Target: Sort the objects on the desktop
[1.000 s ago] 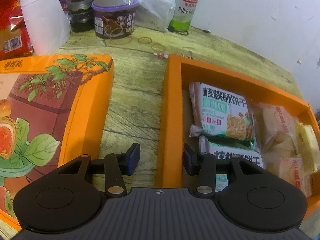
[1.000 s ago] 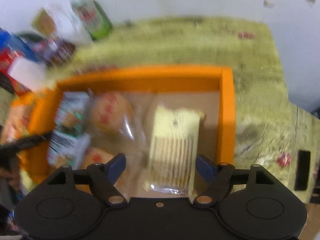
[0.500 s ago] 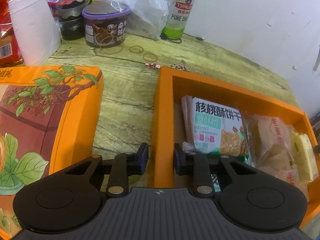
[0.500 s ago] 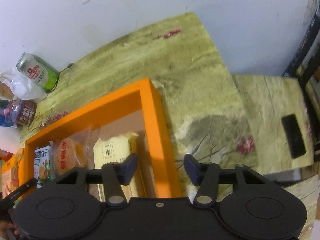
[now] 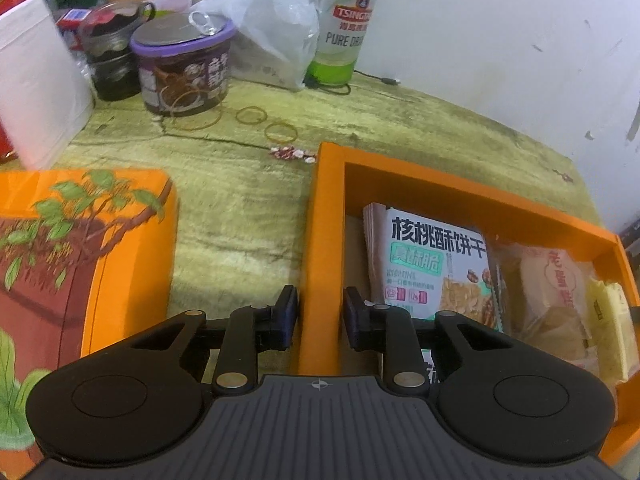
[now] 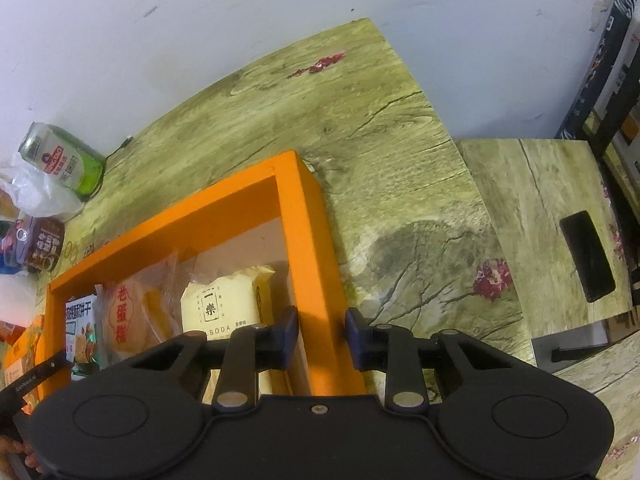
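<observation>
Both sets of fingers have now closed on opposite walls of the orange box (image 5: 324, 240), the left gripper (image 5: 321, 318) clamping its left wall and the right gripper (image 6: 322, 334) its right wall, so the snack-filled box on the surface looks ready to be lifted.

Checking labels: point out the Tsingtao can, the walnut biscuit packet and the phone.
Tsingtao can (image 5: 346, 40), left wrist view, label.
Walnut biscuit packet (image 5: 434, 268), left wrist view, front face.
Phone (image 6: 586, 255), right wrist view, screen centre.
</observation>
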The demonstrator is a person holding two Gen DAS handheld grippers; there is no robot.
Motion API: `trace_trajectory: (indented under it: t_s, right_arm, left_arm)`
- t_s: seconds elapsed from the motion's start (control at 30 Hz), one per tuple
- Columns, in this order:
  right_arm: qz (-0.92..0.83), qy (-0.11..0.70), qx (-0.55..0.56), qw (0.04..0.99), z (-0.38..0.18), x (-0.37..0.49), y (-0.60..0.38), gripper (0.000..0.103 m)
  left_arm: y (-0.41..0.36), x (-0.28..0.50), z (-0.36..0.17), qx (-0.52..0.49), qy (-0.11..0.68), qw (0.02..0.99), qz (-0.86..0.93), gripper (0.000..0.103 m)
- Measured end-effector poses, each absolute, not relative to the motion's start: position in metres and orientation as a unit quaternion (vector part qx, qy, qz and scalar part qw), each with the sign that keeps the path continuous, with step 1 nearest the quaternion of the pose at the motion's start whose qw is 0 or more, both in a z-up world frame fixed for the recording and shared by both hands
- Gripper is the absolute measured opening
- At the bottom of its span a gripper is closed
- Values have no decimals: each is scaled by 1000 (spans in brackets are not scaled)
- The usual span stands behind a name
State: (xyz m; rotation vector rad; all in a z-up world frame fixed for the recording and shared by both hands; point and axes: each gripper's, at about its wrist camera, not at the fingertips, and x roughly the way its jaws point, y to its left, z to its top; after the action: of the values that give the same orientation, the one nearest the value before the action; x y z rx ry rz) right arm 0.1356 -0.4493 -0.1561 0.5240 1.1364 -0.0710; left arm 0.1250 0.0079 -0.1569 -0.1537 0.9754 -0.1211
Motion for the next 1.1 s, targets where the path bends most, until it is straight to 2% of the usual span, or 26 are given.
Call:
trace_trajectory:
  t_s: [0.33,0.7,0.9,1.03,1.1]
  right_arm:
    - [-49,525,259,809,-157,139,-456,25]
    - [-37,521,275,807,-163,139,-462,28]
    - [-26,516,276,811,-167,138,-464,29]
    - [-21,512,280,812,-169,135,-465,31]
    - [-20,511,282,812,-170,133,-465,36]
  left_arm:
    - [-5,147,-157,-54,473,877,-63,24]
    - [-19,153,-153,-21,499,866,-33,30]
    - [-19,152,-150,-3,509,861,-1,36]
    - [-18,148,-147,10,513,858,11,45]
    - [-18,147,-146,18,514,858,12,49]
